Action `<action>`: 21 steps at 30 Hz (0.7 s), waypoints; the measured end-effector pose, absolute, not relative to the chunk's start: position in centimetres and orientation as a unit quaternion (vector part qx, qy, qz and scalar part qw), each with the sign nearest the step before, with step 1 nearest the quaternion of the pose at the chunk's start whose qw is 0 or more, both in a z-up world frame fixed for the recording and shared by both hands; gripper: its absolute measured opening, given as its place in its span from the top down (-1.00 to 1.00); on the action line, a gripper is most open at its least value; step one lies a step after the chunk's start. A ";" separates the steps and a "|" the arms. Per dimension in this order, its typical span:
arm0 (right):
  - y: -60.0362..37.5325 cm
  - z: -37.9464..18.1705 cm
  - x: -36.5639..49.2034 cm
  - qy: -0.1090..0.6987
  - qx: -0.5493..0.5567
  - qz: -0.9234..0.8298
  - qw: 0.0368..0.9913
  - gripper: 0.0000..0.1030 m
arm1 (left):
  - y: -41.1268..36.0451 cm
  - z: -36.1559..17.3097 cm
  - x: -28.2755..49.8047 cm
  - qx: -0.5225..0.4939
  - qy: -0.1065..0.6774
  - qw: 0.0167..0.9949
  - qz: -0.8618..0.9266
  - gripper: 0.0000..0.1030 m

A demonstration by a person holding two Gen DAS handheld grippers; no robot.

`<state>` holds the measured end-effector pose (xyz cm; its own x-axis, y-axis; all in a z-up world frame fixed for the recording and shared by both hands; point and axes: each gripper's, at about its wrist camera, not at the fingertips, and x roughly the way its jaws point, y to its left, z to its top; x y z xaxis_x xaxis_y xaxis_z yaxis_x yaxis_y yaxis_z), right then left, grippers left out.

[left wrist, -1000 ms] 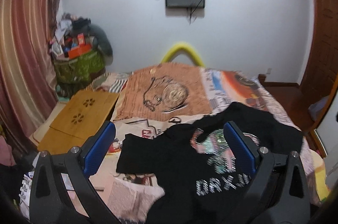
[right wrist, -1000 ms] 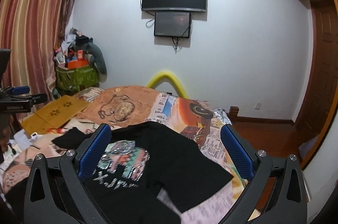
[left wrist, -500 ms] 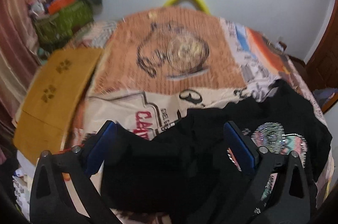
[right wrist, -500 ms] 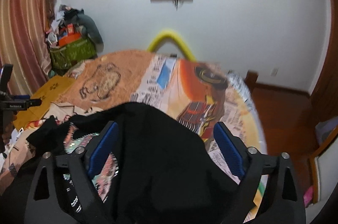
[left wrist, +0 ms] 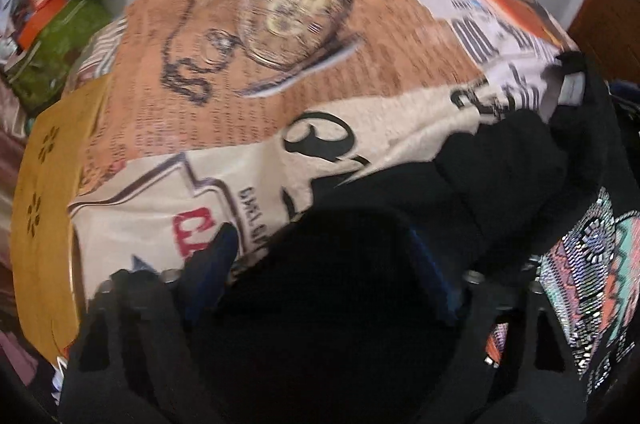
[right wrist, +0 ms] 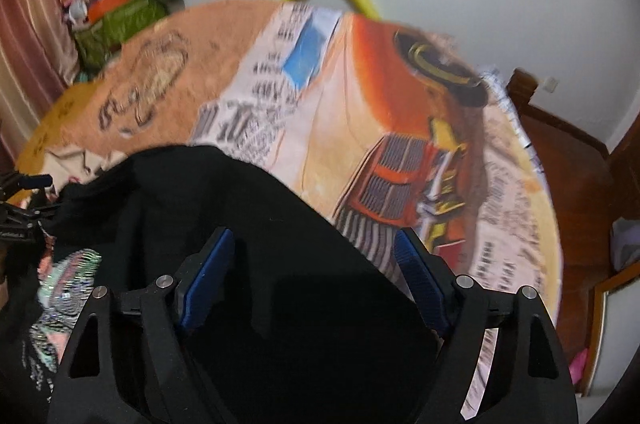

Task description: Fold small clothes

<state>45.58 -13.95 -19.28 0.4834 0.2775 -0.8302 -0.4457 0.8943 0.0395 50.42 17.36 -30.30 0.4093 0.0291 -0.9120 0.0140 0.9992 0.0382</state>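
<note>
Both tongs are down over the black T-shirt on the bed. Right gripper: jaws apart, blue pads straddling a raised ridge of black cloth, not yet pinched. Left gripper: jaws also spread, with a dark mound of shirt bulging up between them; the left view is smeared, so I cannot tell whether the pads touch the fabric.

Shirt location: crumpled at the near end of the printed bedspread, its patterned chest print showing to the left gripper's right side, a white neck label turned up at the far edge.

Risks as I judge them:
- Closing on the mound could take several layers at once, so a lift would drag the garment as a lump, not open it.
- Bedspread is soft and lies directly under the shirt; a deep bite may catch it too.
- Neither view shows a clean hem or sleeve edge, so the grab points may be uneven and the fold skewed.

Room: wide open bedspread ahead of both tongs. Wooden board borders the left side; the mattress drops off to the wooden floor on the right, near the shirt's right part.
</note>
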 end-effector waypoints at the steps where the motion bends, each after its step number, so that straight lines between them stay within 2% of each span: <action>1: -13.7 -19.8 45.6 0.470 -0.095 0.214 0.851 -0.43 | 17.2 -30.3 50.4 0.016 0.539 0.842 0.001 -0.31; 2: -13.6 -20.1 45.9 0.469 -0.095 0.218 0.851 -0.43 | 17.1 -30.3 50.4 0.012 0.536 0.844 -0.004 -0.21; 3: -13.6 -20.0 45.8 0.464 -0.094 0.221 0.853 -0.42 | 17.0 -30.2 50.3 0.010 0.532 0.846 -0.005 0.00; 4: -13.6 -20.0 45.5 0.458 -0.094 0.223 0.855 -0.33 | 17.0 -30.1 50.3 0.015 0.529 0.848 0.008 0.27; 5: -13.7 -19.9 45.2 0.455 -0.094 0.228 0.856 -0.18 | 17.0 -30.2 50.2 0.020 0.529 0.848 0.022 0.42; 6: -13.7 -19.8 45.0 0.451 -0.094 0.232 0.856 -0.09 | 17.2 -30.3 50.2 0.021 0.531 0.846 0.035 0.65; 7: -13.7 -19.6 44.5 0.447 -0.095 0.238 0.857 0.13 | 17.5 -30.2 50.2 0.013 0.533 0.845 0.038 0.73; 8: -13.7 -19.5 44.4 0.443 -0.101 0.242 0.858 0.26 | 17.9 -29.9 50.1 0.004 0.528 0.848 0.047 0.81; 9: -13.5 -19.2 43.8 0.434 -0.111 0.243 0.860 0.56 | 18.1 -29.6 49.9 0.006 0.522 0.851 0.062 0.91; 10: -13.2 -19.1 43.4 0.427 -0.123 0.243 0.862 0.83 | 18.4 -29.2 49.8 0.007 0.514 0.854 0.076 0.91; 11: -13.1 -19.0 43.2 0.420 -0.137 0.242 0.864 0.86 | 18.7 -28.5 49.8 0.011 0.504 0.859 0.091 0.91; 17: -13.4 -18.2 43.5 0.403 -0.162 0.216 0.874 0.90 | 22.0 -25.9 50.1 -0.003 0.473 0.867 0.156 0.91; 21: -13.8 -18.7 44.3 0.422 -0.134 0.202 0.874 0.90 | 22.5 -27.2 51.4 -0.002 0.489 0.856 0.166 0.88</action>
